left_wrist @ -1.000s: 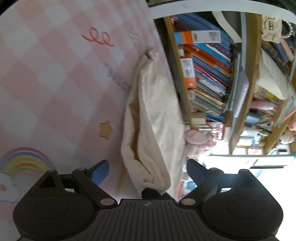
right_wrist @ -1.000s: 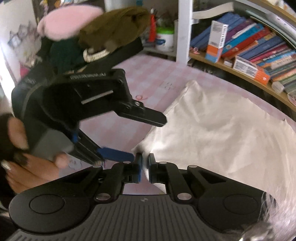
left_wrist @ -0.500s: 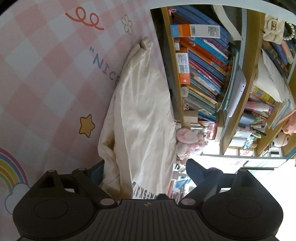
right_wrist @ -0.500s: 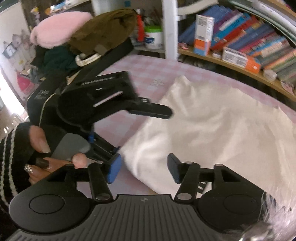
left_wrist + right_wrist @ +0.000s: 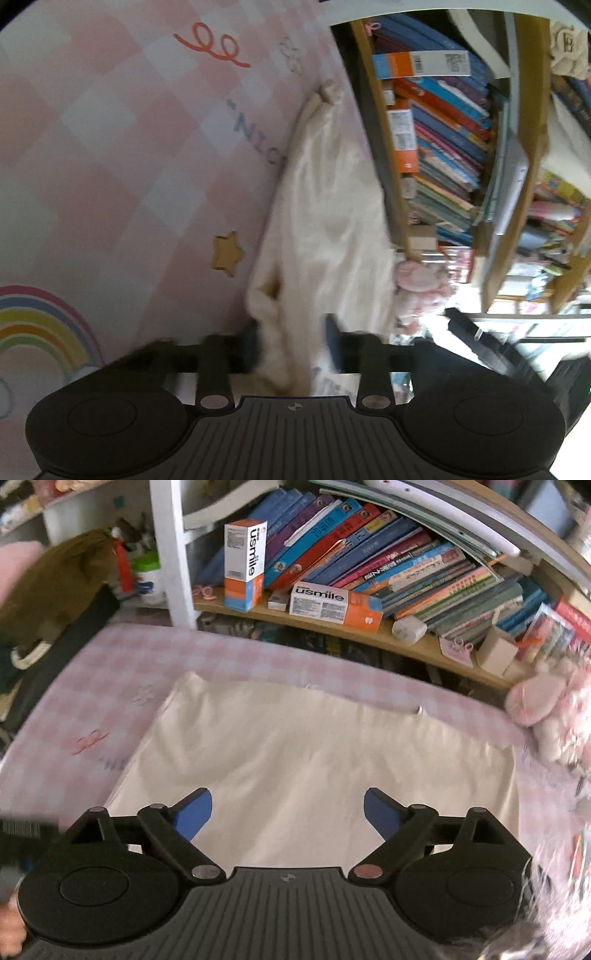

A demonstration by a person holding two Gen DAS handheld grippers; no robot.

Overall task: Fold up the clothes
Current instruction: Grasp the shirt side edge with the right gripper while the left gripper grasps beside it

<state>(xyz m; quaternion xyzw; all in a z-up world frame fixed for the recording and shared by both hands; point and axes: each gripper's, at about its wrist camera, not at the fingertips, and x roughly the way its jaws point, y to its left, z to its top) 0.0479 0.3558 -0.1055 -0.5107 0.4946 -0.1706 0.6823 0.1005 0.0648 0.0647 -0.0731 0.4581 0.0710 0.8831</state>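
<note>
Cream cloth, a soft pale garment [image 5: 314,760], lies spread on a pink-and-white checked mat [image 5: 66,716]. From the right wrist camera its left edge shows a layered fold, its middle is flat and smooth with faint creases, and its far right corner reaches toward a pink plush toy [image 5: 546,705] at the mat's edge. A shelf of books [image 5: 388,557] runs behind it.

From the left wrist camera the mat carries a rainbow [image 5: 40,332], a star [image 5: 228,253] and a red squiggle, and the cloth runs away in a long rumpled strip beside the shelf. Its near end is bunched and wrinkled between the blurred fingers of the left gripper [image 5: 293,349], whose jaws have just been closing and now pinch that bunched edge.

The right gripper [image 5: 287,814] hangs over the flat cloth; its jaws have just been opening and stand wide with nothing held.
</note>
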